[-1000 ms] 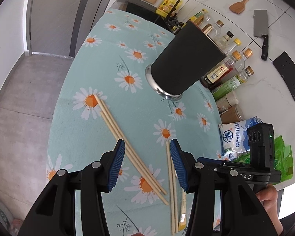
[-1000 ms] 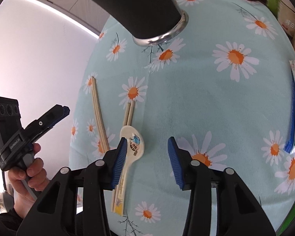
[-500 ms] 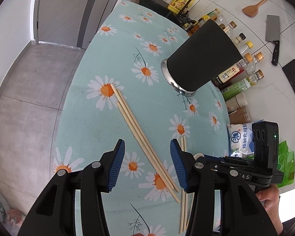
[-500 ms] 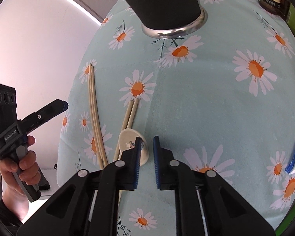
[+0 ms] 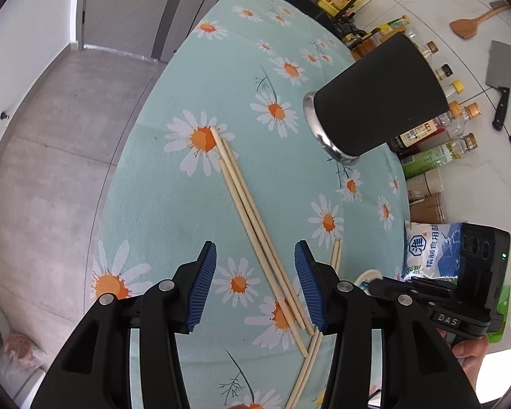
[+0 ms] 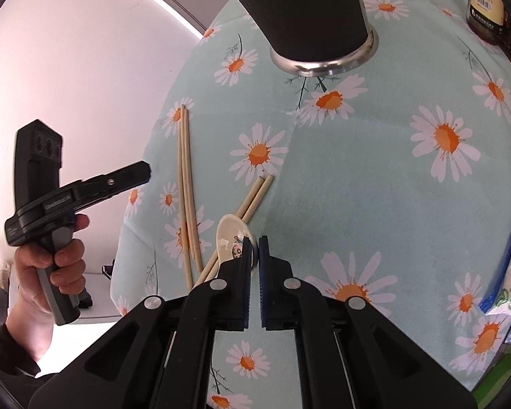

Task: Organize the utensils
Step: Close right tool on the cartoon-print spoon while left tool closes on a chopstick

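Three long pale chopsticks (image 5: 252, 218) lie slantwise on the daisy tablecloth (image 5: 173, 204). My left gripper (image 5: 255, 250) hangs open just above their near half, its blue pads on either side and touching nothing. A shorter chopstick pair (image 6: 255, 194) lies beside them, running under a white ceramic spoon (image 6: 230, 233) with a cartoon print. My right gripper (image 6: 254, 248) is shut on the right rim of the spoon's bowl. A black utensil cup (image 5: 378, 102) with a steel base stands farther back on the cloth.
Sauce and oil bottles (image 5: 436, 136) crowd the cloth's far right edge. A salt bag (image 5: 432, 248) lies to the right. A cleaver (image 5: 499, 78) and a wooden spatula (image 5: 473, 24) rest on the white counter. The table's left edge drops to grey floor (image 5: 51, 170).
My right gripper's jaws went from wide open to shut on the spoon's rim. My left gripper rolled and sank over the long chopsticks, which now lie between its pads.
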A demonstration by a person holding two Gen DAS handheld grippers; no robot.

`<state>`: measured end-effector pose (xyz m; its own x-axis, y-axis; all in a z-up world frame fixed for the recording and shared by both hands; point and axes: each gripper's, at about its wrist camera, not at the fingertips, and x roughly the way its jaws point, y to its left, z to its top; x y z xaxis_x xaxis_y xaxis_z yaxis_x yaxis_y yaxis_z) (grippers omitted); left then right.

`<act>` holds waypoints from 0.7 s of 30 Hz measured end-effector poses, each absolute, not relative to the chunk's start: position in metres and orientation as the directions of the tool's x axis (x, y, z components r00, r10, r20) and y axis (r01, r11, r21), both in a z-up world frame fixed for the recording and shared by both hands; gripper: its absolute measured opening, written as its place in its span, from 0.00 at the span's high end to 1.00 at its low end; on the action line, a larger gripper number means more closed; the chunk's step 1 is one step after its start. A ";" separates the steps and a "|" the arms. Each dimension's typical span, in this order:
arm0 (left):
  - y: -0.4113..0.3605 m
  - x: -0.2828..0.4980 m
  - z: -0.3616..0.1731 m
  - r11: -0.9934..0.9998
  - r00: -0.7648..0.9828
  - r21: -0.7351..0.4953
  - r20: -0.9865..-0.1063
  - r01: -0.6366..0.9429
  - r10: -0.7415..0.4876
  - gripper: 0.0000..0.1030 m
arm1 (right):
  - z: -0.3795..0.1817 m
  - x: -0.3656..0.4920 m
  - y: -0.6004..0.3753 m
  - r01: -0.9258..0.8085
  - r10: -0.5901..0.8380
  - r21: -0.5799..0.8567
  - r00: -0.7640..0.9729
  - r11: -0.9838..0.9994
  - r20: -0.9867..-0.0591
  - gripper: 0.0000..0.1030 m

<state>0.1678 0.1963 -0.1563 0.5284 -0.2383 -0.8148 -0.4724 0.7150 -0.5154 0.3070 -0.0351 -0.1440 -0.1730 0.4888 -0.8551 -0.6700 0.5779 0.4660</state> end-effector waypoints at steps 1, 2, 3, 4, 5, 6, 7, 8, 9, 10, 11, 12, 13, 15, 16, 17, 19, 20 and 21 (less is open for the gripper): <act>0.196 0.169 -0.158 0.711 0.517 -0.512 -0.821 -0.482 -0.240 0.54 | -0.140 0.308 -0.037 -0.674 0.492 0.466 -0.171 0.574 -0.854 0.95; 0.196 0.171 -0.159 0.707 0.505 -0.508 -0.828 -0.493 -0.243 0.54 | -0.135 0.310 -0.040 -0.678 0.496 0.464 -0.166 0.571 -0.852 0.95; 0.196 0.173 -0.160 0.702 0.494 -0.504 -0.834 -0.503 -0.244 0.54 | -0.130 0.311 -0.043 -0.680 0.500 0.463 -0.160 0.569 -0.851 0.95; 0.197 0.175 -0.160 0.697 0.483 -0.498 -0.841 -0.516 -0.243 0.54 | -0.126 0.312 -0.045 -0.682 0.506 0.463 -0.155 0.566 -0.848 0.95; 0.197 0.177 -0.161 0.693 0.474 -0.494 -0.846 -0.525 -0.243 0.54 | -0.119 0.314 -0.049 -0.684 0.514 0.464 -0.150 0.562 -0.844 0.95; 0.198 0.179 -0.162 0.688 0.460 -0.487 -0.854 -0.538 -0.244 0.54 | -0.113 0.315 -0.052 -0.687 0.522 0.465 -0.145 0.558 -0.841 0.95; 0.199 0.181 -0.163 0.685 0.449 -0.482 -0.859 -0.546 -0.246 0.55 | -0.109 0.315 -0.054 -0.689 0.528 0.466 -0.141 0.555 -0.837 0.95; 0.198 0.184 -0.165 0.684 0.421 -0.468 -0.871 -0.560 -0.252 0.55 | -0.103 0.316 -0.057 -0.691 0.535 0.467 -0.136 0.552 -0.834 0.95; 0.198 0.185 -0.167 0.684 0.402 -0.456 -0.880 -0.569 -0.252 0.55 | -0.097 0.317 -0.060 -0.692 0.541 0.468 -0.132 0.550 -0.831 0.95; 0.198 0.187 -0.168 0.681 0.378 -0.441 -0.891 -0.584 -0.252 0.57 | -0.095 0.317 -0.062 -0.692 0.545 0.469 -0.129 0.548 -0.828 0.95; 0.198 0.189 -0.169 0.678 0.367 -0.433 -0.896 -0.594 -0.251 0.57 | -0.089 0.317 -0.065 -0.695 0.554 0.471 -0.124 0.543 -0.823 0.95; 0.197 0.190 -0.169 0.684 0.350 -0.416 -0.905 -0.599 -0.243 0.57 | -0.085 0.317 -0.067 -0.697 0.563 0.474 -0.122 0.538 -0.818 0.95; 0.196 0.193 -0.168 0.692 0.328 -0.395 -0.915 -0.604 -0.235 0.57 | -0.082 0.317 -0.070 -0.698 0.571 0.479 -0.122 0.533 -0.812 0.95; 0.195 0.197 -0.169 0.691 0.310 -0.381 -0.922 -0.614 -0.232 0.57 | -0.077 0.317 -0.073 -0.697 0.583 0.488 -0.124 0.525 -0.803 0.95; 0.193 0.200 -0.169 0.698 0.288 -0.357 -0.932 -0.621 -0.220 0.59 | -0.076 0.317 -0.075 -0.698 0.587 0.492 -0.126 0.520 -0.800 0.95; 0.191 0.203 -0.168 0.705 0.270 -0.336 -0.940 -0.625 -0.208 0.63 | -0.074 0.317 -0.078 -0.698 0.592 0.497 -0.128 0.516 -0.796 0.95; 0.189 0.208 -0.168 0.715 0.237 -0.301 -0.952 -0.631 -0.192 0.64 | -0.072 0.318 -0.083 -0.697 0.602 0.506 -0.133 0.508 -0.787 0.95; 0.188 0.210 -0.168 0.719 0.220 -0.283 -0.958 -0.634 -0.183 0.64 | -0.071 0.318 -0.084 -0.695 0.607 0.512 -0.136 0.505 -0.783 0.95; 0.188 0.212 -0.168 0.721 0.206 -0.268 -0.963 -0.639 -0.175 0.67 | -0.071 0.319 -0.086 -0.694 0.612 0.517 -0.138 0.502 -0.779 0.95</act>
<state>0.2116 0.1878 -0.1676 0.2061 -0.1748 -0.9628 -0.6393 0.7208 -0.2677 0.3186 -0.0865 -0.0706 -0.1382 0.6115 -0.7791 -0.6937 0.5016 0.5168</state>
